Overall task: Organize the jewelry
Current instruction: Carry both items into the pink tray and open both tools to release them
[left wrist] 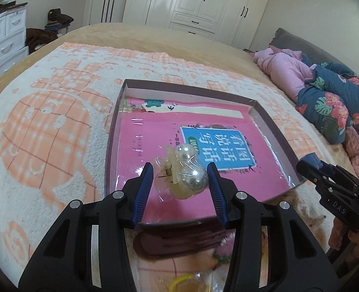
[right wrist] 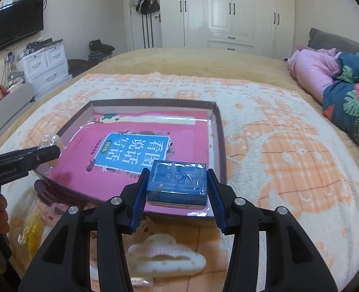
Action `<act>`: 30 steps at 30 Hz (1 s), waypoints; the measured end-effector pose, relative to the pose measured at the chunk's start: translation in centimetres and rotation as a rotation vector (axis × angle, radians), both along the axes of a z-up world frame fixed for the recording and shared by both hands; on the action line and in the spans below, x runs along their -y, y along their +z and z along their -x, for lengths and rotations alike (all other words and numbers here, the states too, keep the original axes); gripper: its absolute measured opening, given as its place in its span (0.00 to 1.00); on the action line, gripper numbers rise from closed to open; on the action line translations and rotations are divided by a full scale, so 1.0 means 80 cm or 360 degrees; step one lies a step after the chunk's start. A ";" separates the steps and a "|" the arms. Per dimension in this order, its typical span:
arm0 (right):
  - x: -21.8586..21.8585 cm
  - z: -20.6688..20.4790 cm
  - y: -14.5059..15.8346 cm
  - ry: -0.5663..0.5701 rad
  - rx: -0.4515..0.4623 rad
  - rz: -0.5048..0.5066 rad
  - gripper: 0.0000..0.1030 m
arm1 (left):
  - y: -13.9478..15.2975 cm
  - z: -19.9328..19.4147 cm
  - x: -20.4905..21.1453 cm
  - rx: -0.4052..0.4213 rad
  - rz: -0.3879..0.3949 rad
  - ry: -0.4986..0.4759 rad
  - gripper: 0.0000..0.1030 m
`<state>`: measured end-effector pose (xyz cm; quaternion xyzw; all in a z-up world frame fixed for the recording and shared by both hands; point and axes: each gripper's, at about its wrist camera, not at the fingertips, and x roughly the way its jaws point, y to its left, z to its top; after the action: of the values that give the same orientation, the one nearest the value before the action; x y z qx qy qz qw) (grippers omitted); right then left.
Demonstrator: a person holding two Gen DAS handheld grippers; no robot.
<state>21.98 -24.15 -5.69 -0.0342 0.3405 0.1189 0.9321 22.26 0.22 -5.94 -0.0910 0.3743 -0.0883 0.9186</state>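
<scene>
A shallow box tray (left wrist: 264, 112) holding a pink book lies on the bed; it also shows in the right wrist view (right wrist: 219, 131). My left gripper (left wrist: 180, 177) is shut on a pearl hair clip in a clear bag (left wrist: 186, 172), held over the tray's near part. My right gripper (right wrist: 177, 182) is shut on a blue jewelry box (right wrist: 178, 182) wrapped in film, over the tray's near right corner. The left gripper's fingers (right wrist: 45, 154) with the clip appear at the left of the right wrist view. The right gripper (left wrist: 310, 163) appears at the right of the left wrist view.
A white hair claw (right wrist: 164, 258) lies on the blanket below my right gripper. A dark red hair clip (left wrist: 179, 241) and a yellow bagged item (left wrist: 181, 282) lie near the tray's front edge. Pink and floral bedding (left wrist: 325, 92) is piled at the right.
</scene>
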 end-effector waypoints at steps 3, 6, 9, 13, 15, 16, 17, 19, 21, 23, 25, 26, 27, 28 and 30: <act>-0.002 -0.012 -0.008 0.0010 -0.0040 0.0000 0.43 | -0.005 -0.009 0.002 -0.0029 -0.0012 -0.0005 0.36; -0.005 -0.021 -0.013 0.0015 -0.0053 0.0008 0.43 | -0.011 -0.016 0.005 -0.0050 -0.0034 -0.0017 0.36; -0.005 -0.031 -0.016 0.0013 -0.0078 0.0002 0.43 | -0.015 -0.019 0.009 -0.0064 -0.0046 -0.0027 0.36; -0.010 -0.042 -0.020 0.0031 -0.0089 0.0013 0.43 | -0.019 -0.023 0.013 -0.0079 -0.0061 -0.0040 0.36; -0.012 -0.046 -0.022 0.0043 -0.0095 0.0017 0.43 | -0.022 -0.025 0.015 -0.0088 -0.0069 -0.0046 0.36; -0.013 -0.048 -0.023 0.0047 -0.0101 0.0019 0.43 | -0.022 -0.025 0.015 -0.0088 -0.0074 -0.0048 0.36; -0.014 -0.050 -0.025 0.0050 -0.0108 0.0018 0.44 | -0.022 -0.025 0.016 -0.0084 -0.0084 -0.0049 0.36; -0.015 -0.053 -0.028 0.0055 -0.0123 0.0017 0.44 | -0.023 -0.025 0.018 -0.0082 -0.0090 -0.0053 0.36; -0.015 -0.054 -0.032 0.0057 -0.0132 0.0016 0.44 | -0.023 -0.026 0.018 -0.0082 -0.0094 -0.0057 0.36; -0.015 -0.055 -0.035 0.0058 -0.0146 0.0012 0.44 | -0.023 -0.027 0.018 -0.0082 -0.0094 -0.0056 0.36; -0.014 -0.055 -0.036 0.0057 -0.0150 0.0005 0.44 | -0.023 -0.027 0.019 -0.0080 -0.0096 -0.0054 0.36; -0.014 -0.055 -0.037 0.0055 -0.0152 0.0001 0.44 | -0.023 -0.027 0.019 -0.0079 -0.0097 -0.0054 0.36; -0.013 -0.055 -0.038 0.0055 -0.0155 -0.0003 0.44 | -0.023 -0.026 0.019 -0.0075 -0.0096 -0.0053 0.36; -0.013 -0.055 -0.038 0.0056 -0.0159 -0.0006 0.44 | -0.023 -0.026 0.018 -0.0074 -0.0090 -0.0054 0.36; -0.012 -0.054 -0.039 0.0052 -0.0159 -0.0007 0.45 | -0.023 -0.025 0.018 -0.0072 -0.0085 -0.0049 0.36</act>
<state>26.31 -23.16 -8.82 -0.0317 0.3856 0.1365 0.9119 24.27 -1.19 -7.75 -0.0628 0.3987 -0.0904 0.9105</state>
